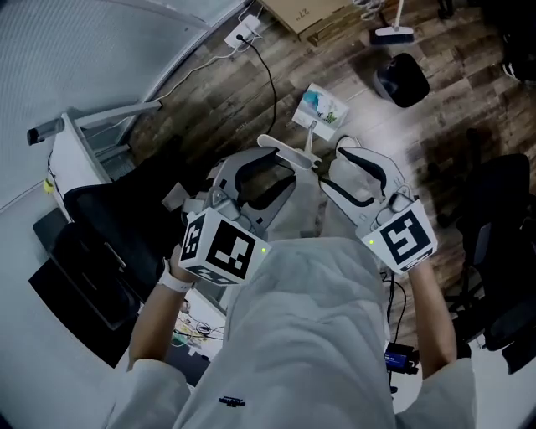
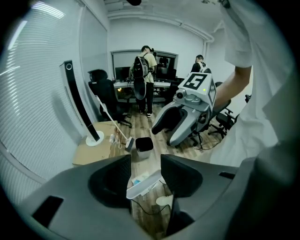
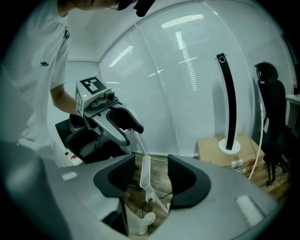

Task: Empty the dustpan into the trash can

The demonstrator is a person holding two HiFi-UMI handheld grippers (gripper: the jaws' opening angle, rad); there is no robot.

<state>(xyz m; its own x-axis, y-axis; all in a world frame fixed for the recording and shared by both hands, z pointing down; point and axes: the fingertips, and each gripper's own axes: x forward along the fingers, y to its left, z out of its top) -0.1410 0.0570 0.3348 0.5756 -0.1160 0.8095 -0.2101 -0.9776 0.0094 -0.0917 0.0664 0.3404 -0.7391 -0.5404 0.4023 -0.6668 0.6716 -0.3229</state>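
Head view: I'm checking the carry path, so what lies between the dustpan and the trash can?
Only bare wood floor, in the head view, between the dustpan and the trash can.

Dark wood-plank floor [image 1: 335,63] here. A white dustpan [image 1: 321,107] sits on it mid-floor with some bits of stuff in it, and the black trash can [image 1: 403,80] is near it. A broom head [image 1: 392,35] rests just past the can. Flat cardboard [image 1: 306,12] and a white power strip [image 1: 242,32] lie over by the wall edge, with a black cable [image 1: 270,80] trailing off the strip.
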